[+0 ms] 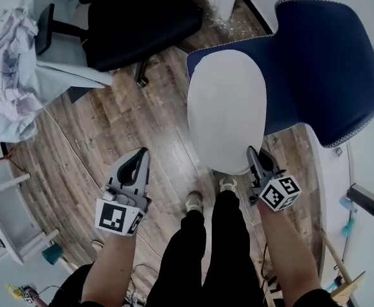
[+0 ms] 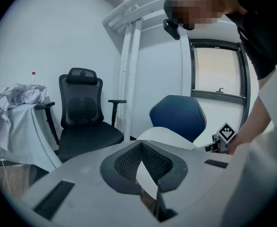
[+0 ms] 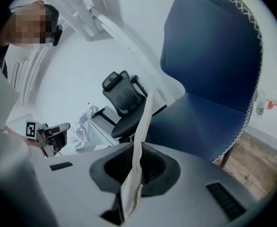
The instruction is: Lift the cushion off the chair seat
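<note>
Fingers (image 3: 158,168) of the right gripper (image 1: 253,153) stand pinched nearly together on the near edge of the white cushion (image 1: 228,107), its cloth bunched between the pads. Beyond them the cushion slants away, its far end over the blue chair (image 1: 330,62). Whether it has cleared the seat cannot be told, so the lift looks begun, not finished. Well off to their left, the left gripper (image 1: 142,155) hangs over the wood floor (image 1: 110,120), tips together, holding nothing. No brand or lettering can be read; only black-and-white square markers (image 1: 280,192) show on the gripper cubes.
</note>
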### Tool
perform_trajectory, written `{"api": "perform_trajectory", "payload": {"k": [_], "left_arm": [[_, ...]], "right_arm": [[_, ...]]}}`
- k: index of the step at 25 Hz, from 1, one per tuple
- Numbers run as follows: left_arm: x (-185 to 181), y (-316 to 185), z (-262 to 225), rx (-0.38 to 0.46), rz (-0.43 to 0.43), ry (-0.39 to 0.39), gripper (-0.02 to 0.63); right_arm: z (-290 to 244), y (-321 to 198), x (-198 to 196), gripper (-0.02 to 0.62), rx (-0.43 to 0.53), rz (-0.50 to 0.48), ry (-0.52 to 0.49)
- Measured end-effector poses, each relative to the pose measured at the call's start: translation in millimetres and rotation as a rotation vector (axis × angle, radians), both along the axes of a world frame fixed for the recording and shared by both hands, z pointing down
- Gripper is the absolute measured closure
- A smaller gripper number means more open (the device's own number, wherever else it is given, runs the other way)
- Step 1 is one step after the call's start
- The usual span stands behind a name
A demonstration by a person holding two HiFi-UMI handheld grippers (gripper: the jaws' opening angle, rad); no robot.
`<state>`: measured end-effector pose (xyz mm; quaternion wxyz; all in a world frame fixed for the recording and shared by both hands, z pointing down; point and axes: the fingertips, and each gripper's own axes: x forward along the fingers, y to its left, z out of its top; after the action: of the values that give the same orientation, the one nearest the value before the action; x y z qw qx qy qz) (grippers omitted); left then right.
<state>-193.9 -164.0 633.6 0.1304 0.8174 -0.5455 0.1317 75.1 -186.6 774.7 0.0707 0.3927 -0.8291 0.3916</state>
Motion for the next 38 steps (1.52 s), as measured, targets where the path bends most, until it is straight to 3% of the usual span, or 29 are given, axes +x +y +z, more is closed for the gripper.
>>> {"api": "perform_trajectory", "payload": {"k": [17,38], "left_arm": [[-14.9,33.4,-46.0,-0.025,-0.033,-0.013,0.601],[-15.7,38.4,-145.5,0.103,-0.11,0.006,0.601]], "right_arm": [[-72.1,3.5,-20.7,0.563,0.009,0.007,-0.022],[-187.1,-6.5,-2.8,0.564,0.071,-0.024,0.003]]}}
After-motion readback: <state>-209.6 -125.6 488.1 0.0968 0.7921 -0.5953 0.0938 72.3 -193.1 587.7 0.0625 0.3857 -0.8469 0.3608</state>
